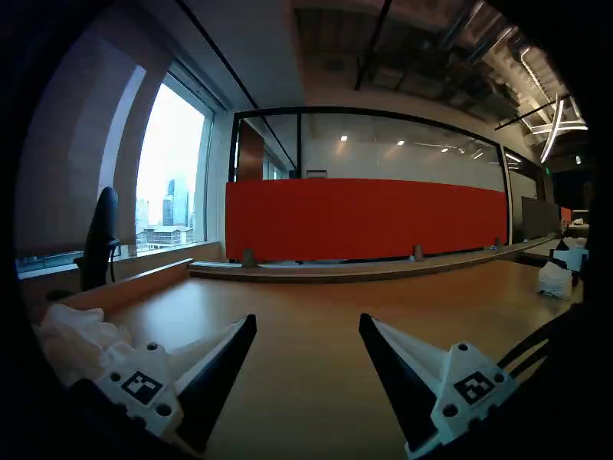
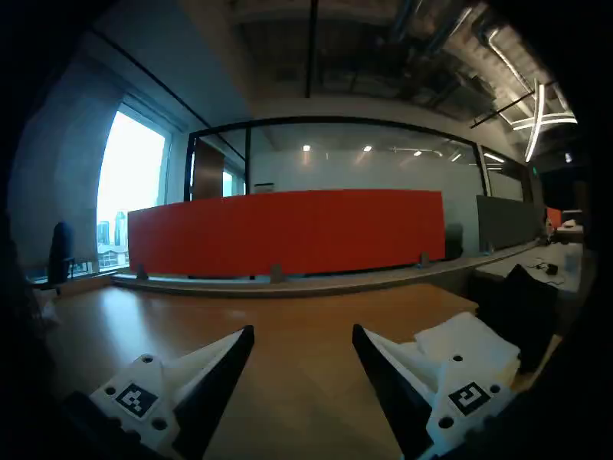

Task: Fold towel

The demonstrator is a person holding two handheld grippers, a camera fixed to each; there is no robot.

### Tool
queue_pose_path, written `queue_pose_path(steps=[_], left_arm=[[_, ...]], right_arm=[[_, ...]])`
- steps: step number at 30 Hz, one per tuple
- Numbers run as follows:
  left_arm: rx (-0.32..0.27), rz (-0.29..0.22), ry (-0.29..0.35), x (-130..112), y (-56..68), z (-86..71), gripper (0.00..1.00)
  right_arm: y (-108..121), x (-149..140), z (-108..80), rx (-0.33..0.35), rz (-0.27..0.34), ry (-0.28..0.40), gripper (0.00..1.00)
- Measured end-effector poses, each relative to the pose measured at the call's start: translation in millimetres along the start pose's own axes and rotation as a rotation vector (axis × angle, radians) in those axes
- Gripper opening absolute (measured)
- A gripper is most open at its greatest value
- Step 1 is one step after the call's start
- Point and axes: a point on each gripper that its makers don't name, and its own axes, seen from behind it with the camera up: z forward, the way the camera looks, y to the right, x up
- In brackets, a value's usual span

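Observation:
A crumpled white towel [image 1: 73, 337] lies on the wooden table [image 1: 306, 322] at the left edge of the left gripper view, partly behind the left finger. My left gripper [image 1: 306, 322] hovers low over the table, open, nothing between its fingers. In the right gripper view a folded white towel [image 2: 467, 341] rests on the table [image 2: 299, 330] just behind the right finger. My right gripper [image 2: 303, 331] is open as well and holds nothing. A small white bundle [image 1: 555, 280] sits far right on the table in the left gripper view.
A red divider panel [image 1: 368, 218] runs along the table's far edge. A dark office chair [image 1: 99, 238] stands by the window at left. A black chair back [image 2: 521, 307] rises beside the table's right end, near the folded towel.

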Motion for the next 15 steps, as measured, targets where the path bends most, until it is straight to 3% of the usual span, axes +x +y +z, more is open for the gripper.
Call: queue_pose_path(steps=[15], left_arm=[[0.000,0.000,0.000,-0.1,-0.3,0.3,1.00]], right_arm=[[-8.7,-4.6,-3.5,0.018,-0.042,0.003,0.99]])
